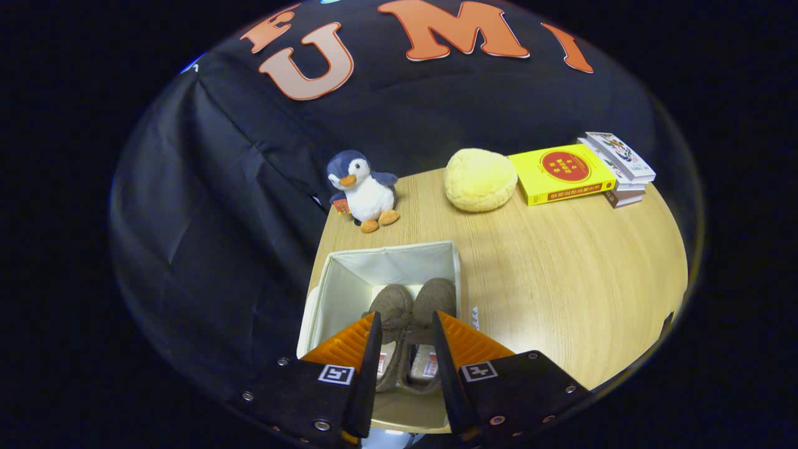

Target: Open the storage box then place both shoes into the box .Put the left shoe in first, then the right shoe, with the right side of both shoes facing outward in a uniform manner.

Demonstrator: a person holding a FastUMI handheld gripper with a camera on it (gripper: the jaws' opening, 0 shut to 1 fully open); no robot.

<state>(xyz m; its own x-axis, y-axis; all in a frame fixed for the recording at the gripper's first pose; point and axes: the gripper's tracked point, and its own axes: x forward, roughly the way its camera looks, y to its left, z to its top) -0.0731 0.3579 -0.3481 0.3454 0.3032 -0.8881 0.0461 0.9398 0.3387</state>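
Shoes side by side in open box, between spread jaws, toes at 12 o'clock; nothing pinched.

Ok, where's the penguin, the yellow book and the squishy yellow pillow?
Penguin plush toy [366, 190]: gripper view, on its white belly.
Yellow book [562, 174]: gripper view, on its front cover.
Round yellow cushion [480, 179]: gripper view, on its domed top.

tool apart above shoes in box
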